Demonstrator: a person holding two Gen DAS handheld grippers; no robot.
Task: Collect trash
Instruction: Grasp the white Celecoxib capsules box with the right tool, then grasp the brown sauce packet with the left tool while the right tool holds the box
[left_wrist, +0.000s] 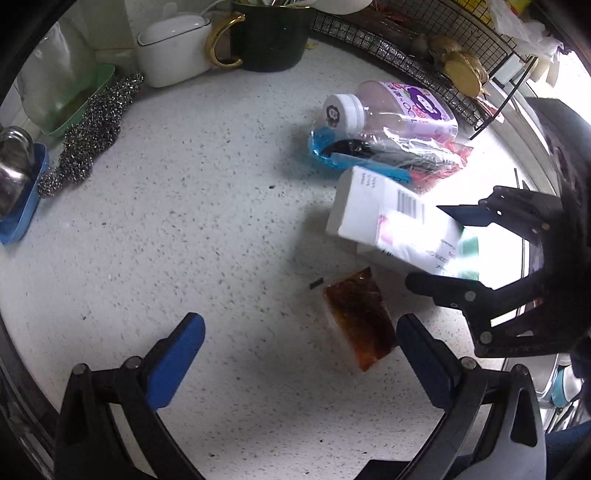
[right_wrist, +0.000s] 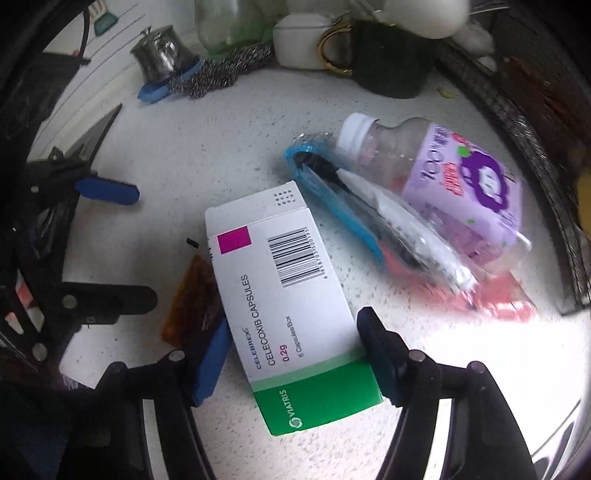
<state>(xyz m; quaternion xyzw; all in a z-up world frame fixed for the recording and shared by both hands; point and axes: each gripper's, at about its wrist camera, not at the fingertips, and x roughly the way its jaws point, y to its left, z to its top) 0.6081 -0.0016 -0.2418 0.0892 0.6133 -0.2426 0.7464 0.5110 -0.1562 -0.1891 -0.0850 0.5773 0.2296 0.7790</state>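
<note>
A white and green medicine box (right_wrist: 288, 295) sits between the blue pads of my right gripper (right_wrist: 295, 321), which press on its two long sides; in the left wrist view the box (left_wrist: 388, 225) is tilted up off the speckled counter in that gripper (left_wrist: 428, 245). Beside it lies a brown sauce packet (left_wrist: 360, 317), just inside the right finger of my left gripper (left_wrist: 299, 325), which is open with nothing held. Behind the box lie an empty purple-labelled bottle (right_wrist: 461, 188) and a blue, black and pink plastic wrapper (right_wrist: 369, 221).
At the back stand a dark green mug (left_wrist: 271, 37) with a gold handle, a white lidded container (left_wrist: 173, 48) and a steel scourer (left_wrist: 92, 125). A black wire rack (left_wrist: 424, 48) runs along the right. A blue dish (left_wrist: 22, 218) with a metal shaker sits at the left.
</note>
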